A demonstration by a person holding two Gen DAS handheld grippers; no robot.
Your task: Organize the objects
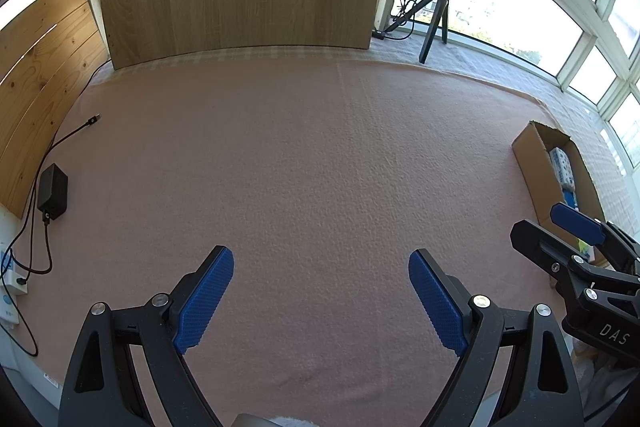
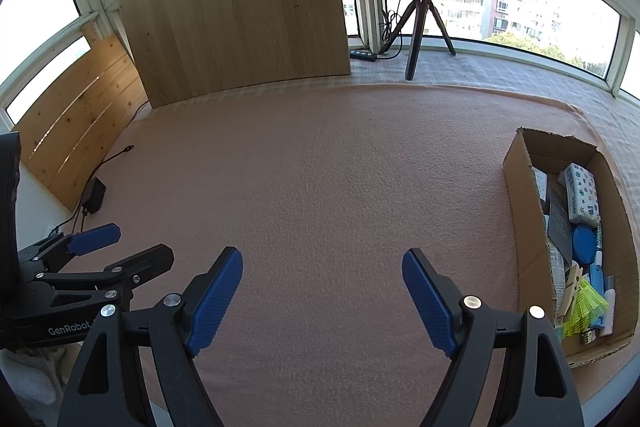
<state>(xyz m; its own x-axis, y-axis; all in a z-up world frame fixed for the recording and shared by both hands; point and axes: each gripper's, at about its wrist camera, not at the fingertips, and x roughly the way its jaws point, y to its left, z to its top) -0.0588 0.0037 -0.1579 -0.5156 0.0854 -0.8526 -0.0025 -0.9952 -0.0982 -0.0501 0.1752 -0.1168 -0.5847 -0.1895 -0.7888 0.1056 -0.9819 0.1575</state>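
A cardboard box lies at the right side of the pink blanket, holding several small items: a patterned tissue pack, a blue round lid, a dark card, clothespins and a yellow-green mesh piece. My right gripper hovers open over bare blanket, left of the box. My left gripper is open too, over bare blanket, with nothing between its fingers. In the left wrist view the box sits at the right edge, partly hidden by the right gripper's fingers.
A wooden board leans at the back and a pine panel at the left. A ring light on a tripod stands at the back right by the windows. A black adapter with cables lies at the blanket's left edge.
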